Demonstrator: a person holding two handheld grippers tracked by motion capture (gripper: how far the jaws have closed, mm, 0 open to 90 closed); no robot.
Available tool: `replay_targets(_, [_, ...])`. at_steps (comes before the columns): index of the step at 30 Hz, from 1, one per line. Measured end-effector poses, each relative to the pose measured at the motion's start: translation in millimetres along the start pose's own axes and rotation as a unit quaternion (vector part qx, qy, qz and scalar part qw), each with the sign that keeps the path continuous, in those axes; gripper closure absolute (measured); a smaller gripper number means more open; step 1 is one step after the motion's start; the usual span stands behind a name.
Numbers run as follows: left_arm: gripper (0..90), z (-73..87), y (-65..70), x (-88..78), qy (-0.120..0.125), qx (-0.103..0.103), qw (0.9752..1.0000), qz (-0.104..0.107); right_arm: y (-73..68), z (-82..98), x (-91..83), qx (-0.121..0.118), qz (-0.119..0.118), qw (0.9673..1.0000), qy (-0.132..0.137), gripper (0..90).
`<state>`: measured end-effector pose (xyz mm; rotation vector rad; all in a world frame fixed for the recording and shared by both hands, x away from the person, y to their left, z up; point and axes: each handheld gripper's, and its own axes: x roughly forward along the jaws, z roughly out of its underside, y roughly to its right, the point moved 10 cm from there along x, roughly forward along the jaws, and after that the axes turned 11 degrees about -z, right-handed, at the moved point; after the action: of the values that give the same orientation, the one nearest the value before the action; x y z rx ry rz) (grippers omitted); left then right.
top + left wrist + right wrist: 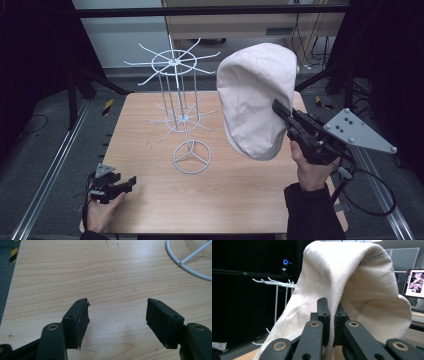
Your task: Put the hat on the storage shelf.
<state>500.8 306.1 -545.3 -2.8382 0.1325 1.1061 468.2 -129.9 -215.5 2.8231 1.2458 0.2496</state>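
Tongs in the person's right hand, the right tongs (pixel 281 111), are clamped on the edge of a cream cloth cap (pixel 257 97) and hold it up in the air above the right half of the wooden table (pixel 235 200), well clear of the surface. In the high view the cap hangs just right of the white wire rack (pixel 177 107), its rounded top reaching about level with the rack's upper ring of hooks, and I cannot tell whether cloth and wire touch. In the right gripper view the two black jaws stand pressed together with a fold of the cap (pixel 347 290) pinched between them, and the rack's white hooks (pixel 274 282) show to the left against a dark background; a lit screen (pixel 415 282) sits at the far right. The rack stands near the middle of the table on a round wire base (pixel 192 157). The left tongs (pixel 127 182) rest low at the near left corner of the table, held in the left hand (pixel 102 210), with the jaws spread wide apart and nothing between them. In the left gripper view those left tongs (pixel 117 315) point across bare wood toward the rim of the rack's base (pixel 185 263), which lies well beyond them at the far right.
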Motion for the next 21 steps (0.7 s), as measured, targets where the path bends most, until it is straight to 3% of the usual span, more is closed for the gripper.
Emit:
replay_targets(10, [34.4,0.1,0.0,0.3,-0.001,0.0,1.0,0.001,-8.8,-20.1,17.7,-0.011,-0.017,0.9996,0.019,88.3])
replay_targets(21, [34.4,0.1,-0.2,0.9,-0.002,-0.001,1.0,0.002,-16.7,-18.5,49.8,-0.009,-0.037,0.9992,0.012,88.3])
